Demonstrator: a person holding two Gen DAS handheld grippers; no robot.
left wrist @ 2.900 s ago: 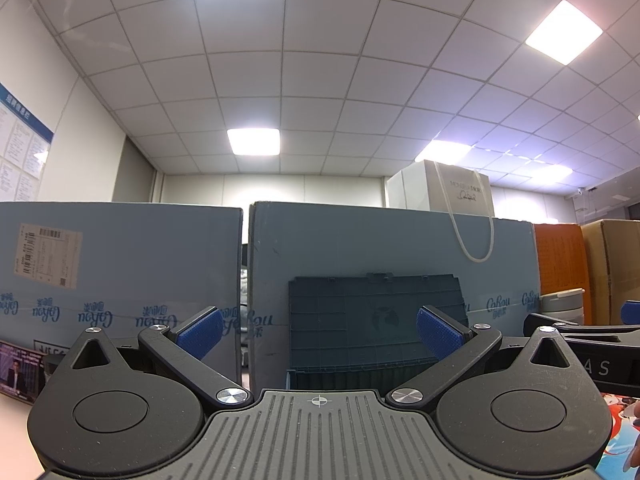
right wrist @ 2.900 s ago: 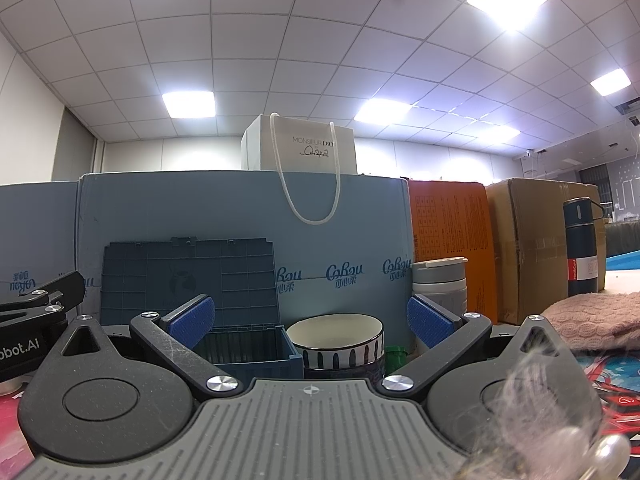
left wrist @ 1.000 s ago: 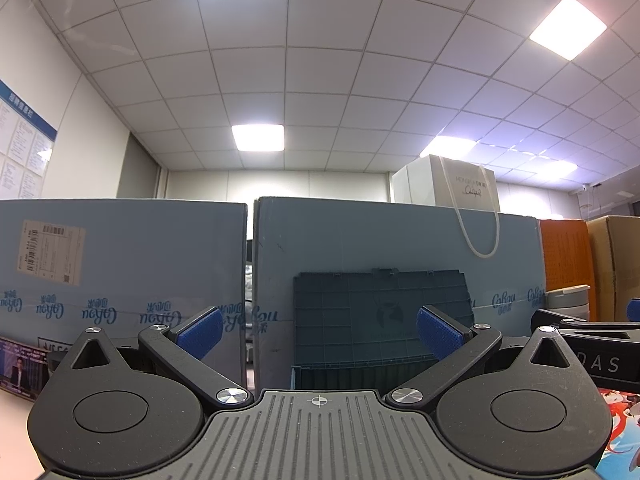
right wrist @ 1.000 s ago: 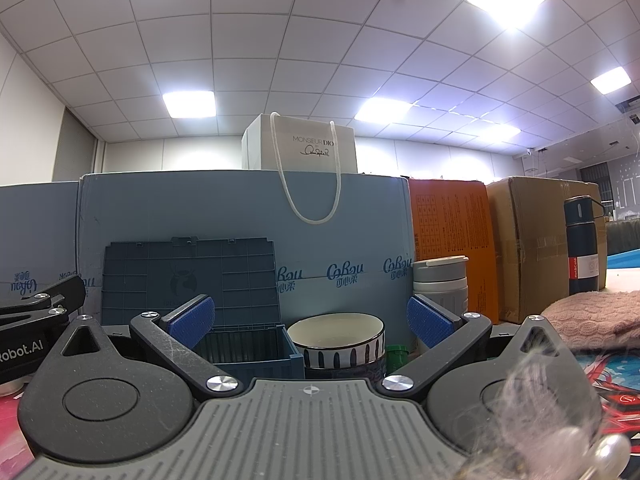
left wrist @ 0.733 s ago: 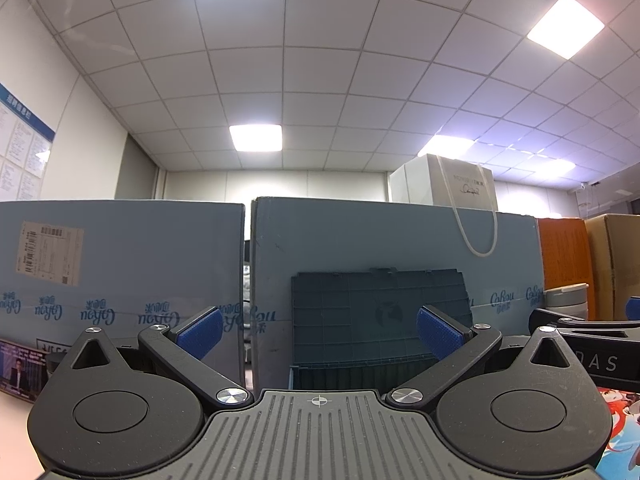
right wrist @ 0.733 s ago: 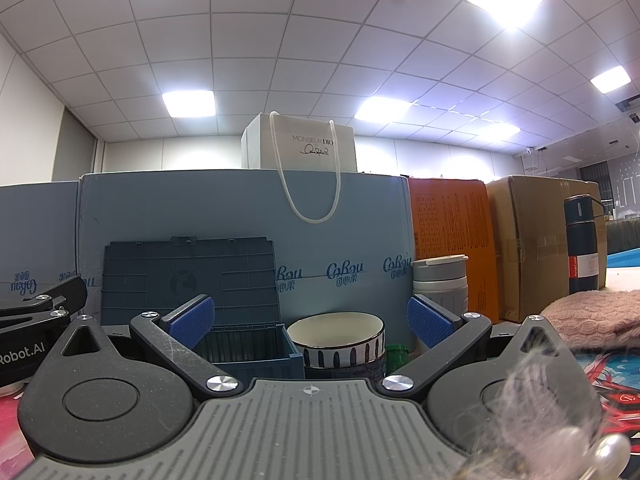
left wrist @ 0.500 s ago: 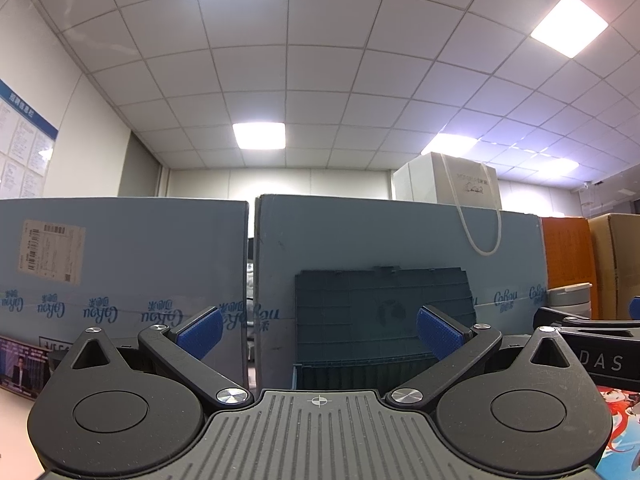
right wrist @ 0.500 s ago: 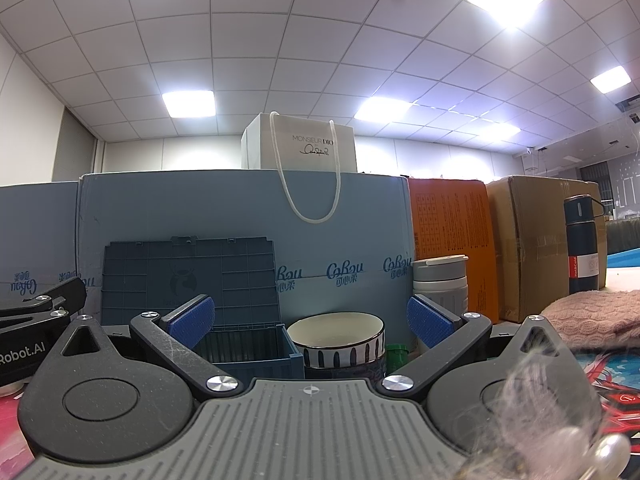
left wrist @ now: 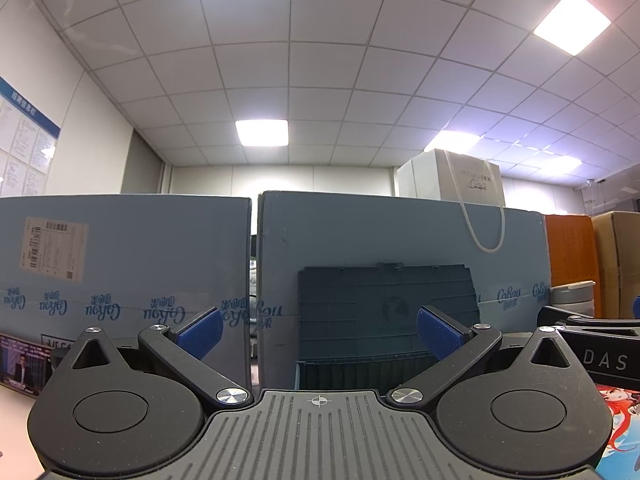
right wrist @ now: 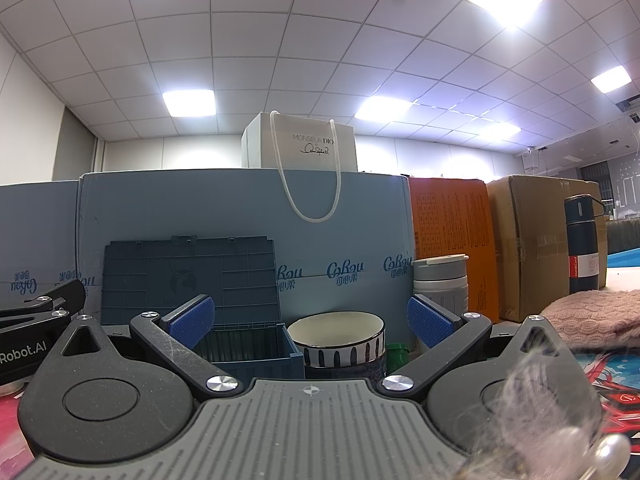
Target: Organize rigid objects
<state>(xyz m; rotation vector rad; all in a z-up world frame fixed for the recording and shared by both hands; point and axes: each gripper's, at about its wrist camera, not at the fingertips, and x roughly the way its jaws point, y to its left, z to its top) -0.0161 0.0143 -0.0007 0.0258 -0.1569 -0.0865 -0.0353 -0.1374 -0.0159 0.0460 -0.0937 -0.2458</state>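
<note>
Left gripper (left wrist: 319, 326): released, blue pads wide apart, nothing between them; low over the table, aimed level at the crate.
Right gripper (right wrist: 310, 316): released, pads spread wide, nothing gripped; level, low over the table.
Storage crate (right wrist: 248, 346): dark blue plastic, open; box at 11 o'clock from the right gripper's midpoint, just beyond the left pad; also dead ahead at 12 o'clock in the left wrist view (left wrist: 360, 372).
Crate lid (right wrist: 190, 276): upright, leaning back against the blue carton (right wrist: 240, 216).
Striped bowl (right wrist: 336, 340): white with dark vertical bars, stacked on a darker bowl; touching or just beside the crate's right wall, at 12 to 1 o'clock between the right pads.
Green cap (right wrist: 397, 351): small, at the bowl's 3 o'clock, partly hidden.
Grey lidded cup (right wrist: 440, 286): behind the right pad, 2 o'clock.
Dark flask (right wrist: 582, 248): upright at far 3 o'clock, before the brown carton (right wrist: 532, 240).
Pink knit cloth (right wrist: 588, 316): right edge, on the table.
White paper bag (right wrist: 300, 148): on top of the blue carton, cord handle hanging over its front.
</note>
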